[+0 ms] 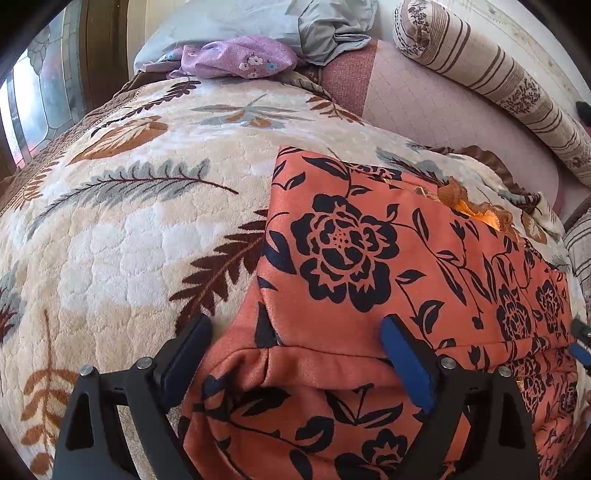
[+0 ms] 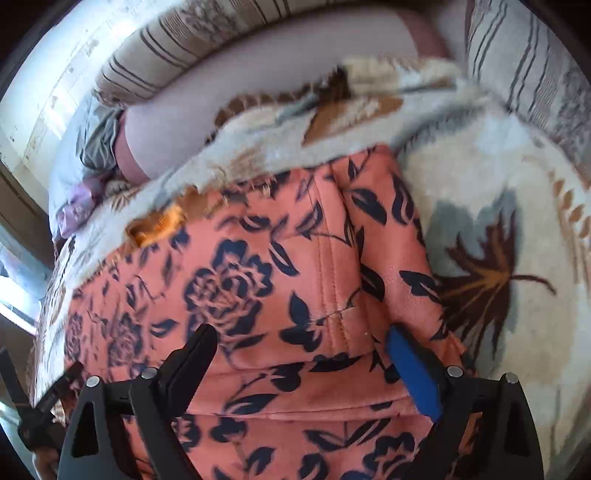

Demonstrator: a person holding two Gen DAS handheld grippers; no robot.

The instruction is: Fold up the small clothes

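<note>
Orange cloth with a black flower print, the garment (image 1: 369, 258), lies on a cream fleece blanket (image 1: 129, 229) patterned with brown and grey leaves, spread over a bed. It sits toward the right side of the blanket in the left wrist view, with a folded edge near the camera and a stitched seam running up its middle in the right wrist view. The left tool (image 1: 295, 347) hangs over the garment's near left corner with its jaws spread wide; the cloth lies between the fingers, and neither pad presses it. The right tool (image 2: 299, 354) stands wide too, straddling the seam, its blue pad just beside the garment's right edge, nothing gripped. That view is blurred. Behind the blanket lie a purple flowered cloth (image 1: 236, 59) and a grey-blue pillow (image 1: 258, 22), with a striped bolster (image 1: 491, 74) along the pink sheet (image 1: 443, 122) at the far right.
</note>
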